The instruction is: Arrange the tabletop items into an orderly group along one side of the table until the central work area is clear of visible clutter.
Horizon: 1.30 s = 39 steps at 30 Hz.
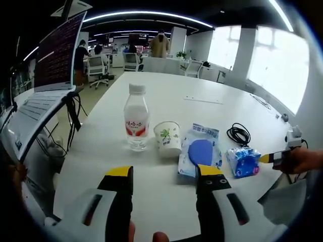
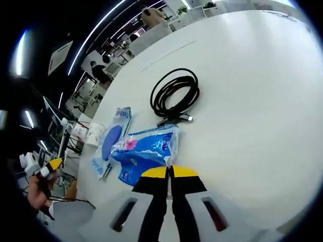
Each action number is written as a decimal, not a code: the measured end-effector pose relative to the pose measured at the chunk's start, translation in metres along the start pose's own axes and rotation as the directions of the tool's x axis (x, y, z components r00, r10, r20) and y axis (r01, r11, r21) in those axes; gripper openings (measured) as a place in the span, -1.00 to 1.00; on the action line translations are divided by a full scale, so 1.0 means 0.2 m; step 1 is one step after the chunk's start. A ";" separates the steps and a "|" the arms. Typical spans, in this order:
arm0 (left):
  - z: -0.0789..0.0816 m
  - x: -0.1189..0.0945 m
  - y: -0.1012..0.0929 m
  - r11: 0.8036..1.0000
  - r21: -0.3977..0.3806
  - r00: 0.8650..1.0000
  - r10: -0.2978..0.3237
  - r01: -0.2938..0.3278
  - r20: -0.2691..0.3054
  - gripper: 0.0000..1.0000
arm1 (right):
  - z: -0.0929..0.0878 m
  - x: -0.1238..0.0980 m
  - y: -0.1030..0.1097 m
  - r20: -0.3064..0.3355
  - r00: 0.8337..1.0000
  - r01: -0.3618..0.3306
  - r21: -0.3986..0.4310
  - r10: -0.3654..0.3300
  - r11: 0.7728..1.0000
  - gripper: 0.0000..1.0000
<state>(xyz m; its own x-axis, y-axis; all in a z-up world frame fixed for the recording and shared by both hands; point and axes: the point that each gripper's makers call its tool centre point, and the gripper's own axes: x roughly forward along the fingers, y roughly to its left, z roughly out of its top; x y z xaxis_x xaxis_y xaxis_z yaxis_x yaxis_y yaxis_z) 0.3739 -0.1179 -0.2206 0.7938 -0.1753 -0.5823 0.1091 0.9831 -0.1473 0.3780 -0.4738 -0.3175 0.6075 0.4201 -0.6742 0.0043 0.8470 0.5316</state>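
Crinkly blue tissue pack [image 2: 146, 148] pinched by right gripper [image 2: 169, 172] jaws, left gripper [image 1: 164, 171] jaws wide, coiled black cable [image 2: 175, 94], smooth white table [image 2: 252, 101].

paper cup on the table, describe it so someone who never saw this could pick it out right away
On the big white table, look at the row of items near the front edge. The paper cup stands between the water bottle and the flat blue-and-white packet. It is the one open-topped white cup, printed with green leaves.

On the white table [image 1: 212, 91] stand a capped water bottle [image 1: 136, 122] and paper cup [image 1: 167, 138], beside a blue-printed packet [image 1: 200, 150], blue tissue pack [image 2: 146, 151] and coiled black cable [image 2: 175, 94].
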 end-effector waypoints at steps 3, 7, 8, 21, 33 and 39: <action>0.00 0.00 0.00 1.000 0.004 1.000 -0.003 0.003 -0.002 -0.02 | 0.00 -0.01 -0.02 -0.002 1.000 0.004 -0.005 -0.004 1.000 -1.00; -0.01 0.00 0.00 1.000 0.003 1.000 -0.003 0.003 -0.004 -0.02 | -0.01 -0.02 -0.02 0.000 1.000 0.007 -0.011 -0.007 1.000 -1.00; -0.01 0.00 -0.01 1.000 0.005 1.000 -0.003 0.003 -0.005 -0.02 | -0.01 -0.03 -0.02 -0.001 1.000 0.007 -0.012 -0.007 1.000 -1.00; 0.00 0.00 -0.01 1.000 0.009 1.000 -0.007 0.007 -0.003 -0.02 | -0.03 -0.02 0.01 -0.009 1.000 -0.010 -0.035 0.009 0.999 -1.00; -0.01 0.00 -0.01 1.000 0.000 1.000 -0.004 0.004 -0.004 -0.02 | 0.02 -0.04 0.07 0.020 0.999 -0.038 -0.057 0.039 0.998 -1.00; -0.02 0.01 -0.01 1.000 -0.003 1.000 -0.003 0.003 -0.007 -0.02 | 0.11 -0.06 0.11 0.054 0.997 -0.057 -0.068 0.061 0.996 -1.00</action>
<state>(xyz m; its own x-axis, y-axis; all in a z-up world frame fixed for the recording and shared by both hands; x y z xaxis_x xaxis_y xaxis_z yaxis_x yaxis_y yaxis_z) 0.3733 -0.1196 -0.2249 0.7894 -0.1788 -0.5872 0.1099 0.9823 -0.1514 0.3876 -0.4664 -0.2865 0.6490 0.4522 -0.6118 -0.0839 0.8418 0.5332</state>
